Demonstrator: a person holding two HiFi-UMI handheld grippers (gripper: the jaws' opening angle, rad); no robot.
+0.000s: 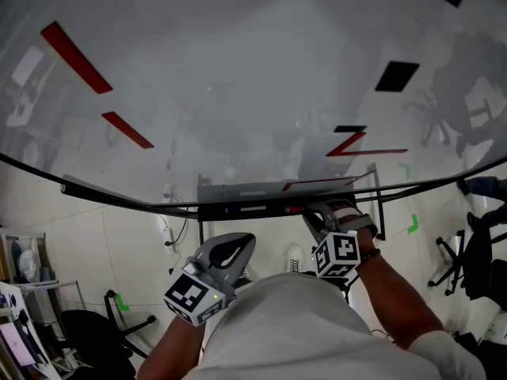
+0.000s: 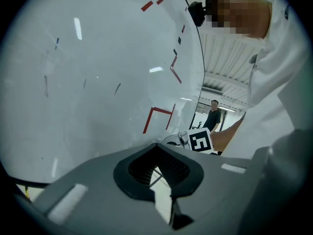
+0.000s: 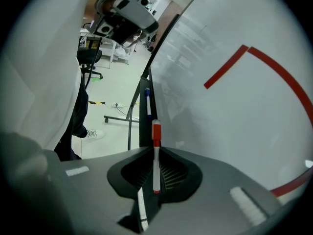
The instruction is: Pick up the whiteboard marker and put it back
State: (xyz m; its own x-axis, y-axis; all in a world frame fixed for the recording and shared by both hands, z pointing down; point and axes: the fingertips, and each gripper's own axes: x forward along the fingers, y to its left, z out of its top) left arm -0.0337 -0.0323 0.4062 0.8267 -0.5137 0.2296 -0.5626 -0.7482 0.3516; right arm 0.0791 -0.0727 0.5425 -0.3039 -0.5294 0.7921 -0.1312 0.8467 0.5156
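On the left, the grey left gripper with a square-marker cube [image 2: 159, 168] is held low and well apart from the task. Its jaws are pressed together and nothing is between them. It points up toward the large glossy whiteboard with red marks [image 1: 238, 77], and in the head view it hangs below the board's lower edge.

In the middle, the long dark marker tray [image 1: 253, 209] runs along the bottom of the whiteboard. A blue-capped marker [image 3: 147, 104] lies on it, farther along than the right gripper.

On the right, the grey right gripper [image 3: 155, 173] is at the tray, close to the board. Its jaws are closed on the white whiteboard marker with a red cap [image 3: 156, 153]. They pinch the white body, and the red cap sticks out ahead and points along the tray.

The grasp looks done, since the marker is firmly between the jaws. No view shows whether it rests on the tray or is a little above it. If it is being lifted, both the lift and the return are left. If it is being returned, only the setting down and the opening of the jaws are left.
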